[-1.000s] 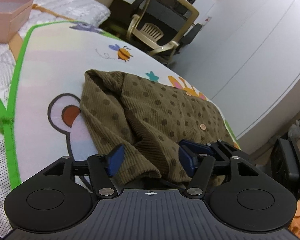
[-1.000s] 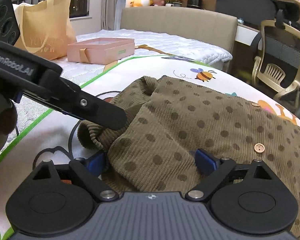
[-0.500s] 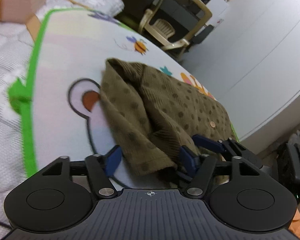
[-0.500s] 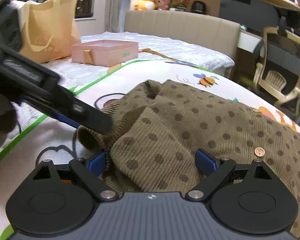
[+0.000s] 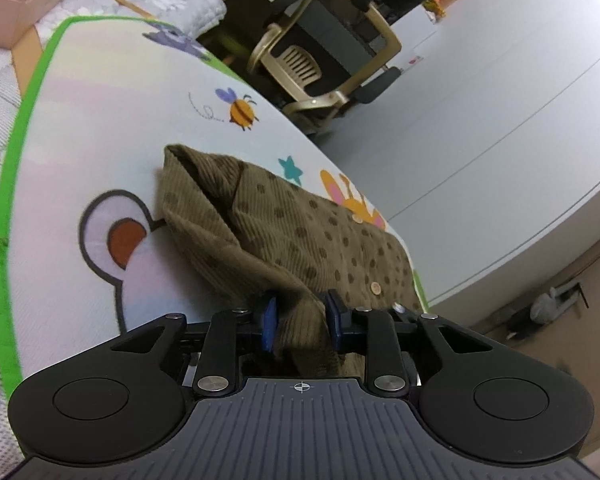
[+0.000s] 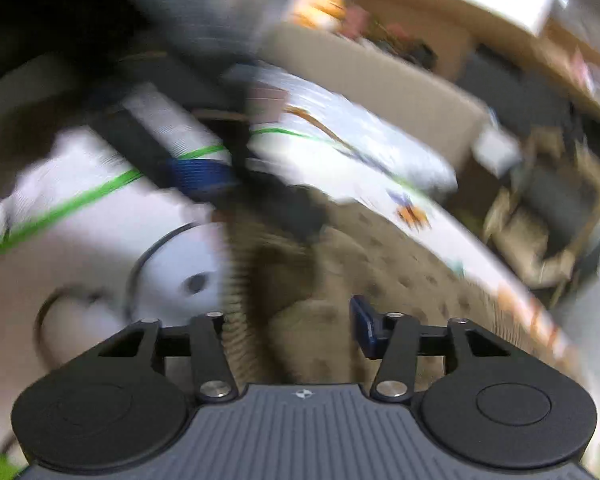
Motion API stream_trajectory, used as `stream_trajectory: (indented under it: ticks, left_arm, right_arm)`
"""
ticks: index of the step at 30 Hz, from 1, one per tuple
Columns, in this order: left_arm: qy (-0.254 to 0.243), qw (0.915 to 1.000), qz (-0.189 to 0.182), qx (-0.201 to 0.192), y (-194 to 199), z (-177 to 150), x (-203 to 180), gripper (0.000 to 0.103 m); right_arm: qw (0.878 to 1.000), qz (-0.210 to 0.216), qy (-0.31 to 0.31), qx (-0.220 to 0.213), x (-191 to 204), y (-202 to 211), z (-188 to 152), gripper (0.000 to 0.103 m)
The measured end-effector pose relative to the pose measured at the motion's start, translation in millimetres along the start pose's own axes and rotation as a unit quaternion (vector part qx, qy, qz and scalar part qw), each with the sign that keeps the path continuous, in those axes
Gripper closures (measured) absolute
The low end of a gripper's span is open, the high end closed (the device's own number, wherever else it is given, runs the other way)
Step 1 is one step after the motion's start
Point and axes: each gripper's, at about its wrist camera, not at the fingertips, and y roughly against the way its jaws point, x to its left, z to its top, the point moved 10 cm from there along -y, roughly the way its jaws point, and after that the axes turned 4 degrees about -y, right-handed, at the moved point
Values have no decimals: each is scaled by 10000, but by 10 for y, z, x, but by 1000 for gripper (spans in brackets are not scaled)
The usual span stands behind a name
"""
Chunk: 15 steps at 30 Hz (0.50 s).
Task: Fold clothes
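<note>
1. The brown dotted garment (image 5: 300,236) lies bunched on the cartoon play mat (image 5: 100,120).
2. Your left gripper (image 5: 300,318) has just been closing; its pads now pinch the garment's near edge.
3. Your right gripper (image 6: 296,320) has just been closing around a fold beside it; blur hides whether it grips.

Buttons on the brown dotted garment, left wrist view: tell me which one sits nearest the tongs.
The lower button, just beyond the right blue pad of the left tongs. The other button lies farther up the brown dotted garment, beside the orange print.
</note>
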Motion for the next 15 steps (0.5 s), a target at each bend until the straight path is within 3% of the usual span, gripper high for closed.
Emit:
stream_trajectory:
  ticks: [1, 3, 6, 10, 12, 15]
  left_arm:
    - [25, 10000, 12, -93, 49, 34, 21, 65]
    - [131, 9994, 85, -325, 143, 129, 105, 38]
    - [467, 9974, 245, -484, 174, 221, 302, 31]
    - [1125, 9935, -146, -92, -74, 148, 433, 20]
    - [1426, 9888, -399, 169, -287, 101, 423, 17]
    - [1298, 9903, -399, 284, -522, 155, 330, 17]
  right_arm:
    - [9985, 228, -498, 36, -129, -3, 21, 61]
    - [9895, 601, -1313, 80, -344, 13, 58, 63]
    - [9783, 848, -1888, 79, -533, 28, 73, 63]
    - [9817, 821, -1720, 37, -470, 45, 30, 63]
    - [9925, 552, -1088, -55, -329, 84, 17, 62]
    - [9996, 97, 15, -273, -86, 174, 13, 45]
